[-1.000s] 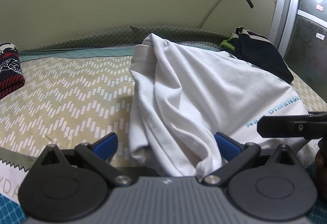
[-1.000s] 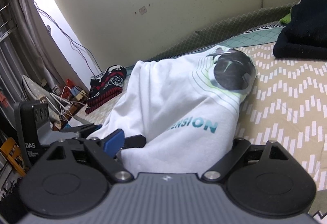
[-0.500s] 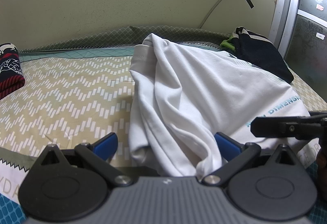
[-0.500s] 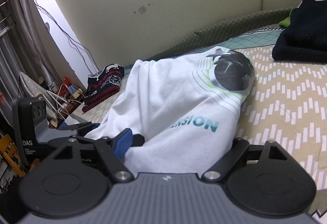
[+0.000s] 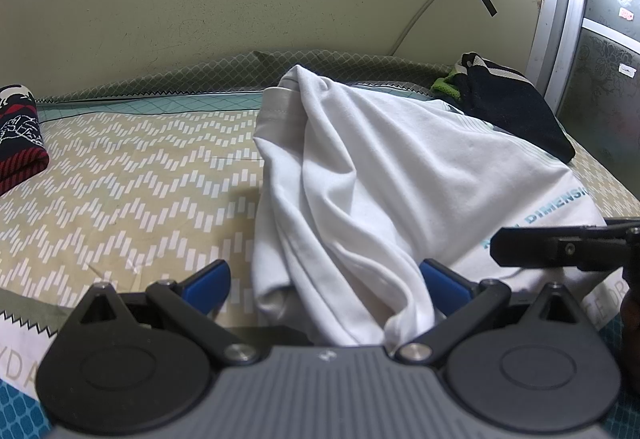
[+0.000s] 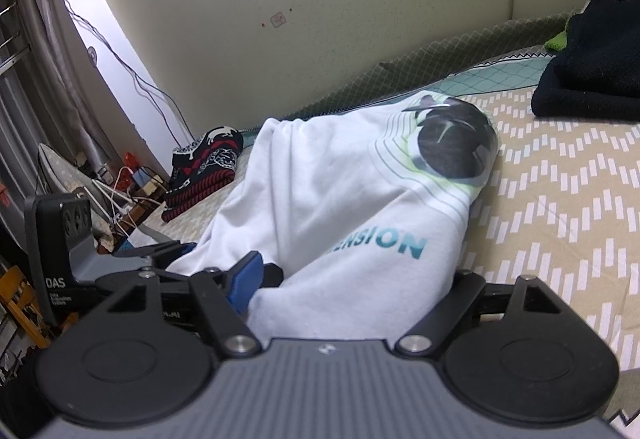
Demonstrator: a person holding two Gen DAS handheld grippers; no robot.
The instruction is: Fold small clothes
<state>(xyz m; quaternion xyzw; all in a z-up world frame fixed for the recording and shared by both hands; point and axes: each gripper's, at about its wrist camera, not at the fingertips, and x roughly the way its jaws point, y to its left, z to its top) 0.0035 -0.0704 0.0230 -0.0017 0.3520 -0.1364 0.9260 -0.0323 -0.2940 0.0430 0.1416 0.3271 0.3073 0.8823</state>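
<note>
While white T-shirt (image 5: 372, 175) fills foreground, dark clothes pile (image 5: 516, 111) behind.

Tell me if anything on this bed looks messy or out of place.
The white T-shirt is the odd one: it lies bunched and creased across the patterned bedspread, its print crumpled, not yet folded flat. The dark clothes and the red-and-black knit look neatly piled at the edges.

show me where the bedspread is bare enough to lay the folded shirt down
Widest bare patch: the beige zigzag bedspread between the white printed t-shirt and the red-and-black patterned knit. A second strip shows in the right wrist view, below the dark navy folded garment. Crowded: the near edge, where both grippers meet the shirt.
</note>
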